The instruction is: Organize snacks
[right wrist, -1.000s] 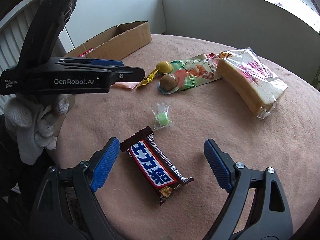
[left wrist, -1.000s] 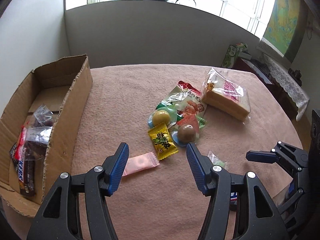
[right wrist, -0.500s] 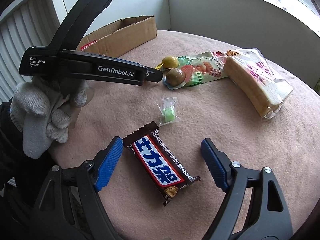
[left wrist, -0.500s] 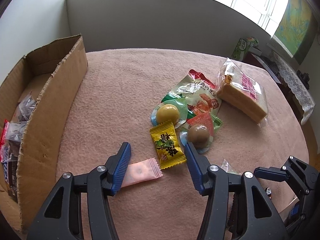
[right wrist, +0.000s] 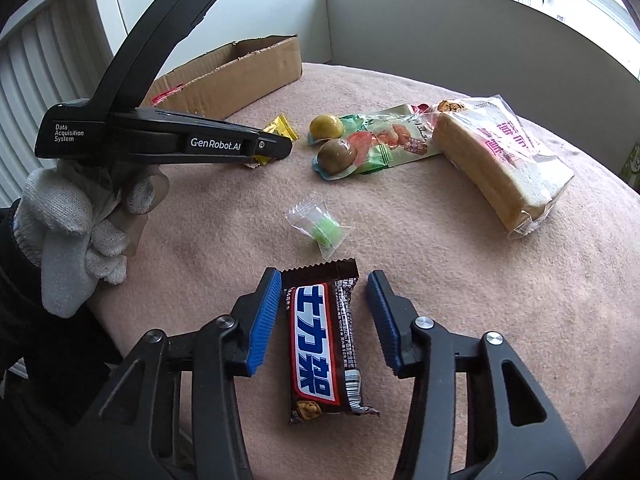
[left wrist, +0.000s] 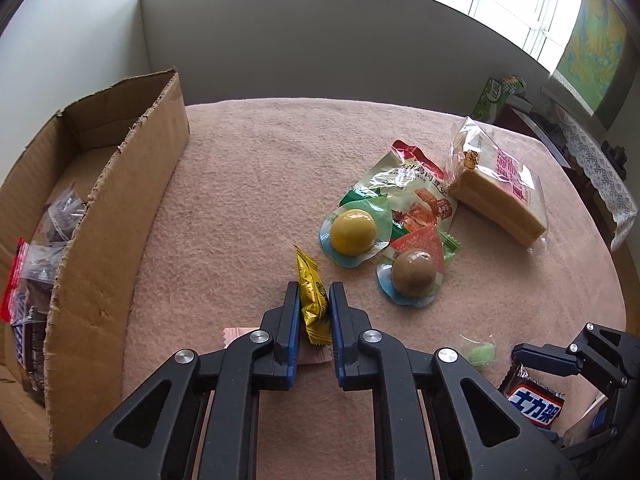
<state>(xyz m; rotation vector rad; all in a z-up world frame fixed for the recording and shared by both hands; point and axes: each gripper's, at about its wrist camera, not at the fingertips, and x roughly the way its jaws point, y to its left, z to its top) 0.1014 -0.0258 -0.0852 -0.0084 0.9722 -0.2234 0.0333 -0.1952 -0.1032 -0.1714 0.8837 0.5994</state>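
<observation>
The cardboard box point(left wrist: 116, 216) sits at nine o'clock on the fuzzy pink surface point(left wrist: 248, 184); the bagged bread loaf point(left wrist: 500, 192) lies at two. The right claw point(right wrist: 323, 280) gapes around the chocolate bar point(right wrist: 324, 344), lengthwise toward twelve. The left claw point(left wrist: 314, 292) pinches the crinkly yellow sachet point(left wrist: 312, 296), edge-up, pointing toward twelve.

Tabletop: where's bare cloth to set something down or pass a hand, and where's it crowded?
Free: the wide strip between the cardboard box and the yellow jelly cup, running to the far edge; also the cloth right of the chocolate bar, below the bread. Crowded: the jelly cups, snack pouch and bread bunch together.
</observation>
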